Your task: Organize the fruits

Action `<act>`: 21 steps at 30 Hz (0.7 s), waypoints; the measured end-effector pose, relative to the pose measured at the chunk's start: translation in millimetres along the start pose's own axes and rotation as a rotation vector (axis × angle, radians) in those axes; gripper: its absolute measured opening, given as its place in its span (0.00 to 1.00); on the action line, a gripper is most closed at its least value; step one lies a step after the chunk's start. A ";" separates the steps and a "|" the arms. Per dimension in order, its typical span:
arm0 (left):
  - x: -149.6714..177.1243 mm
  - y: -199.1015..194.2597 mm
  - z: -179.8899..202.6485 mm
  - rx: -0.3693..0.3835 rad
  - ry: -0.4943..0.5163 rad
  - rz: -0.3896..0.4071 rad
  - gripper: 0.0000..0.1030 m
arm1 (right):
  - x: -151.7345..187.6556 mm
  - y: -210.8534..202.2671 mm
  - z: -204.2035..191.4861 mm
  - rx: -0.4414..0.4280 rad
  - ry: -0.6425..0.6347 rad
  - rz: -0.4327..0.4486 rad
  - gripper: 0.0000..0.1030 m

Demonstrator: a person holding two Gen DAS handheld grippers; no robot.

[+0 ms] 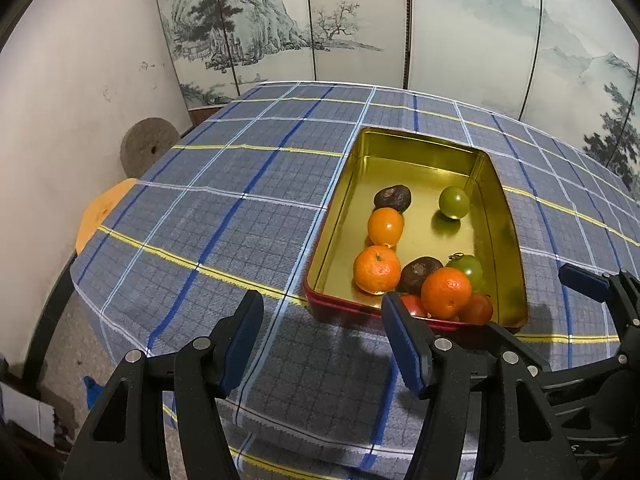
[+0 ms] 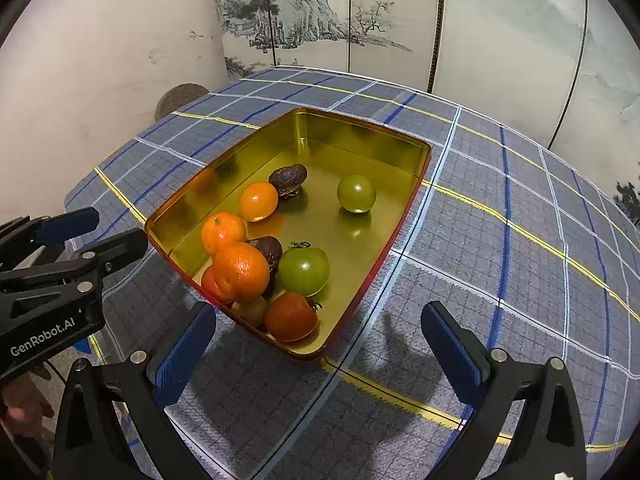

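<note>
A gold tin tray with a red outer wall (image 1: 424, 148) (image 2: 360, 128) stands on the plaid tablecloth. It holds several fruits: oranges (image 1: 377, 269) (image 2: 241, 271), two dark brown fruits (image 1: 393, 197) (image 2: 288, 179), green tomatoes (image 1: 453, 202) (image 2: 356, 193) and red tomatoes (image 1: 476, 309) (image 2: 290, 316). My left gripper (image 1: 322, 344) is open and empty, just before the tray's near left corner. My right gripper (image 2: 320, 352) is open and empty, just before the tray's near end. The right gripper also shows at the right edge of the left wrist view (image 1: 600, 284).
The blue plaid tablecloth (image 1: 224, 208) (image 2: 520, 264) covers the table. A painted folding screen (image 1: 360, 20) stands behind it. A round stone disc (image 1: 149, 146) leans on the wall at left, beside an orange stool edge (image 1: 100, 212).
</note>
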State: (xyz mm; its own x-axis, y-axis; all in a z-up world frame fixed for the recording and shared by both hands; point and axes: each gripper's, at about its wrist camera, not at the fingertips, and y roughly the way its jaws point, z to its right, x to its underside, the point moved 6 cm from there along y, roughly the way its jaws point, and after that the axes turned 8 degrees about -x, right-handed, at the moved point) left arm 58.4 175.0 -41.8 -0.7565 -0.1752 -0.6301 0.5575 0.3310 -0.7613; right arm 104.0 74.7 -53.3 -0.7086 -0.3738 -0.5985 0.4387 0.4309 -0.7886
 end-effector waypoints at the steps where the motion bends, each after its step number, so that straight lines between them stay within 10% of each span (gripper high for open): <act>1: 0.3 -0.8 0.4 -0.001 0.002 0.002 0.60 | 0.8 -0.4 -0.1 0.002 0.000 -0.001 0.99; 21: 3.0 -8.0 4.6 0.002 0.010 0.011 0.60 | 9.5 -2.2 -1.9 0.021 -0.006 -0.012 0.99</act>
State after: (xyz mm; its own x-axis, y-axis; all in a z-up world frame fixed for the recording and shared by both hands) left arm 53.2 167.6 -38.3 -0.7537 -0.1620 -0.6369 0.5666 0.3306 -0.7547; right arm 95.3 71.8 -56.9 -0.7105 -0.3838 -0.5898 0.4417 0.4092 -0.7984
